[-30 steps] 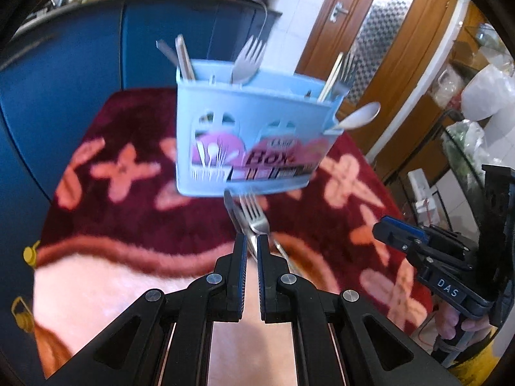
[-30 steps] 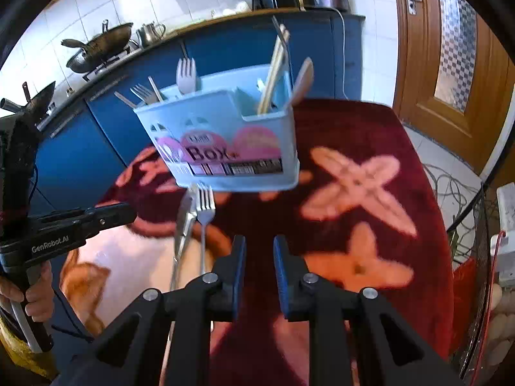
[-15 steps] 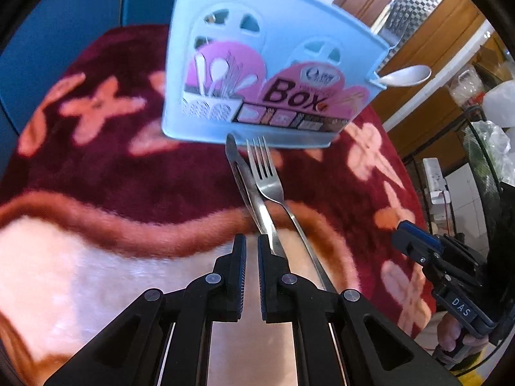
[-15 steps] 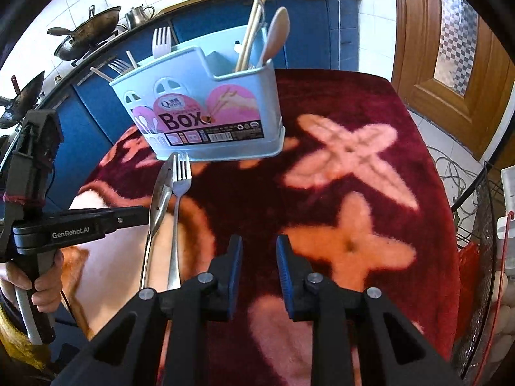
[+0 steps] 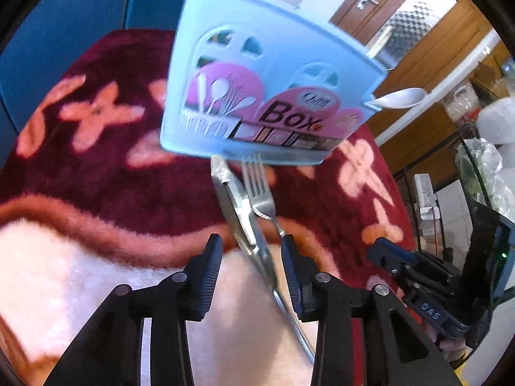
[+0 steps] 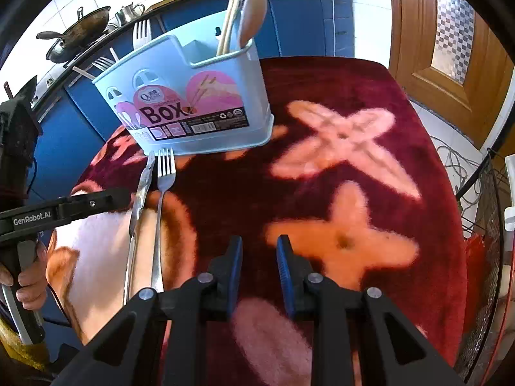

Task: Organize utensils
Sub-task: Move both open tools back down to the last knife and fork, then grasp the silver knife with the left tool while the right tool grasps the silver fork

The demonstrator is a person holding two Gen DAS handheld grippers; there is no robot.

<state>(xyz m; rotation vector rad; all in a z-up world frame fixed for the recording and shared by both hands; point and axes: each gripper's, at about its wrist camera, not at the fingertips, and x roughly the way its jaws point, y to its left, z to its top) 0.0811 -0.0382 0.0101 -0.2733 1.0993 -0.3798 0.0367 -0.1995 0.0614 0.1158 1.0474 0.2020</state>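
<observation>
A light blue utensil box stands on the red flowered cloth and holds forks, chopsticks and spoons. A knife and a fork lie side by side in front of it, tips toward the box. My left gripper is open, its jaws on either side of the knife and fork handles, low over them. It also shows in the right wrist view. My right gripper is open a little and empty, above the cloth to the right of the utensils.
The red cloth covers a round table. Blue cabinets stand behind it, with a wok on the counter. A wooden door is at the right, and a wire basket by the table's right edge.
My left gripper has opened from shut and moved down and forward so its jaws straddle the knife and fork. My right gripper has drawn back slightly and opened a little.
</observation>
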